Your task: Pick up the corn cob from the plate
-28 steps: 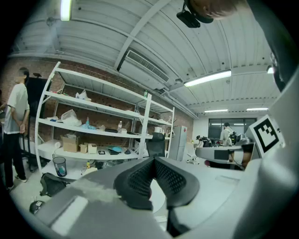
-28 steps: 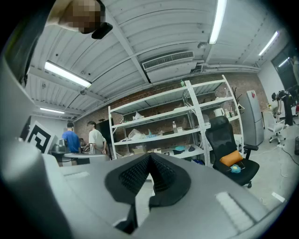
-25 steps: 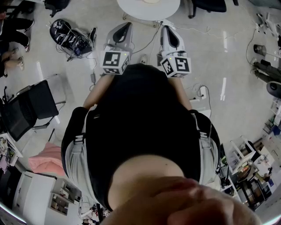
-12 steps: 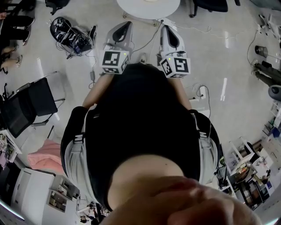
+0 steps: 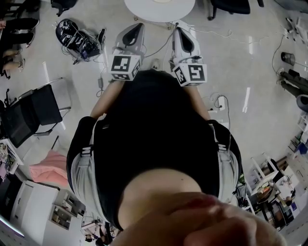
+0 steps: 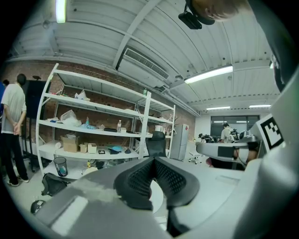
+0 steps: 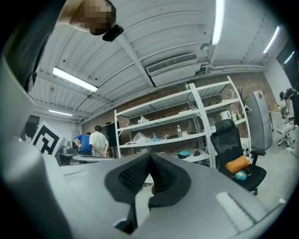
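Seen from above, a person's torso in a black top [image 5: 154, 129] fills the middle of the head view, over a pale glossy floor [image 5: 240, 57]. At 12 o'clock a round white table [image 5: 161, 10] is cut off by the top edge. The corn cob and its plate cannot be made out on it, nor in either gripper view, so how the cob lies relative to the jaws cannot be told.

At 9 o'clock stands a black chair [image 5: 31, 117], with a pink cloth [image 5: 48, 169] at 8 o'clock.

The left gripper [image 5: 139, 26] and the right gripper [image 5: 178, 30] are held side by side, both pointing toward 12 o'clock, with their tips near the table's rim.

In the left gripper view the two ribbed black pads [image 6: 140, 179] meet at their tips, with nothing between them. White shelving [image 6: 93, 121] stands behind at 10 o'clock.

In the right gripper view the jaws are likewise pressed together and empty. More shelving [image 7: 187, 116] is at 1 o'clock, and a black office chair [image 7: 229, 140] is at 3 o'clock.
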